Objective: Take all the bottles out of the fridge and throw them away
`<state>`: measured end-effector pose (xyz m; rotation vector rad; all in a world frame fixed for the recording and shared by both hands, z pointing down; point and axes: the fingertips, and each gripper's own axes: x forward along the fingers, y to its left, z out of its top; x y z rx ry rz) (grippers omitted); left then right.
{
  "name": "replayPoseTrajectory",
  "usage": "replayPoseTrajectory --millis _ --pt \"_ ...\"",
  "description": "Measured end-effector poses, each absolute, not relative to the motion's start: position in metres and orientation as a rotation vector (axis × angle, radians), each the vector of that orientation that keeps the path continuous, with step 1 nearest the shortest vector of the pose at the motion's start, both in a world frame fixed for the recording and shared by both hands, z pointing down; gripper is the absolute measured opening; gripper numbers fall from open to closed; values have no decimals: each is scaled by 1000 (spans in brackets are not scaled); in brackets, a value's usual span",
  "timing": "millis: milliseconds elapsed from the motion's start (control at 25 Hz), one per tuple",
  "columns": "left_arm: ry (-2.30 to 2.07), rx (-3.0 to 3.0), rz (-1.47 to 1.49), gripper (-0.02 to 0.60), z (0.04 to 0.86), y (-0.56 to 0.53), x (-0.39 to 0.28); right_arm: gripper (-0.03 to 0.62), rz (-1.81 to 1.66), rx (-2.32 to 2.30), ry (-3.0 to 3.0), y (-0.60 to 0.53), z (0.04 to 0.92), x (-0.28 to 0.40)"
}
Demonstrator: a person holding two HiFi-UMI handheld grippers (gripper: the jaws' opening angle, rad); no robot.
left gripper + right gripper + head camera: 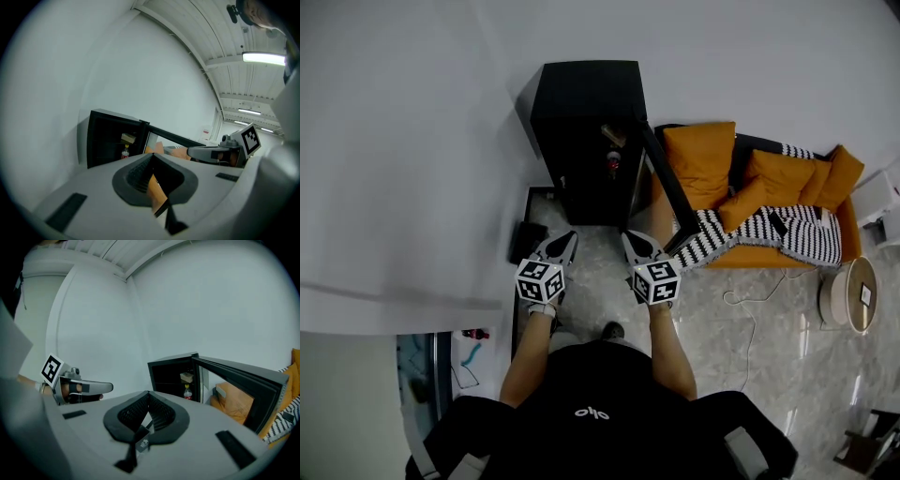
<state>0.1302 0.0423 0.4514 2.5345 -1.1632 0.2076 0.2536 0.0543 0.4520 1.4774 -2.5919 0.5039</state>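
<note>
Left gripper [565,240] and right gripper [635,240] hold their jaws pressed together, empty. One bottle [187,392], perhaps the only one, stands inside the open black mini fridge [581,112]. Spread the jaws before reaching past the door [667,192].

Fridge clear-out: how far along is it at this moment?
Done: the fridge door stands open. In hand: nothing; the left gripper and right gripper are shut and empty, short of the fridge. Left: a red-labelled bottle stands inside, to be taken out and thrown away.
</note>
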Motion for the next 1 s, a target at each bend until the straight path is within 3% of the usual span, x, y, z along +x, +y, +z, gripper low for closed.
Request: replayPoseTrajectory --millis 1000 --pt "-1146 2574 358 2 467 26 169 9 581 1545 -2559 55 465 286"
